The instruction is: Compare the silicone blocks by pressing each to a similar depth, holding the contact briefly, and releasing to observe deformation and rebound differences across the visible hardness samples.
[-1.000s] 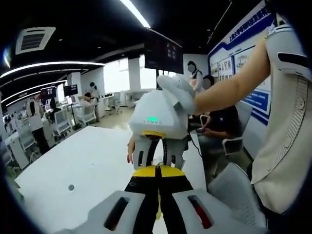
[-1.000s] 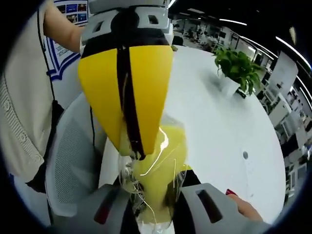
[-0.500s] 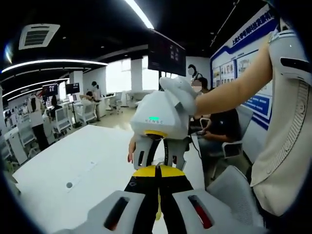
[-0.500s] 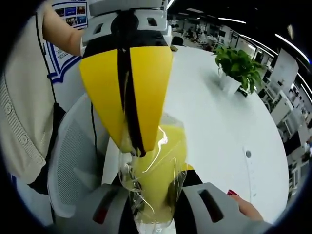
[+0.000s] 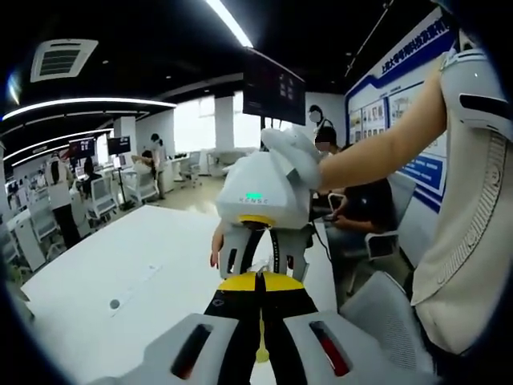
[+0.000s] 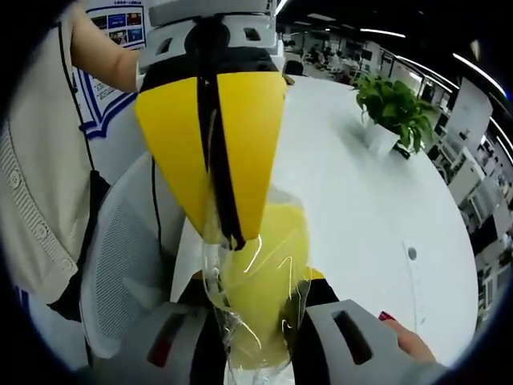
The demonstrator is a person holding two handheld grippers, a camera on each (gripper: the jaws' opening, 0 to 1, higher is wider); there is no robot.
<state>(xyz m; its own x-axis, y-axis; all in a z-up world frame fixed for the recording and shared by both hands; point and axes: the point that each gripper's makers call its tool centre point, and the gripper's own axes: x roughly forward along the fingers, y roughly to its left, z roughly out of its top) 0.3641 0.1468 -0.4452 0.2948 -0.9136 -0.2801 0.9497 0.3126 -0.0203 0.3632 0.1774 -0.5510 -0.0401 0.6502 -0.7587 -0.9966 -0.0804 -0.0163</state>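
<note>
Currently, left gripper view: left gripper (image 5: 258, 301) has its yellow-black jaws closed together on the edge of the film-wrapped yellow silicone block (image 5: 260, 350), facing the white right gripper (image 5: 260, 258). Right gripper view: right gripper (image 6: 252, 341) clamps that block (image 6: 260, 281) low between its jaws, above the white table (image 6: 361, 200), likely steadying it for the squeeze.

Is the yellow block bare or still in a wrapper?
Still wrapped. In the right gripper view, clear glossy film with creases and glare covers the yellow block, which sits between the right gripper jaws while the left gripper pinches the film.
</note>
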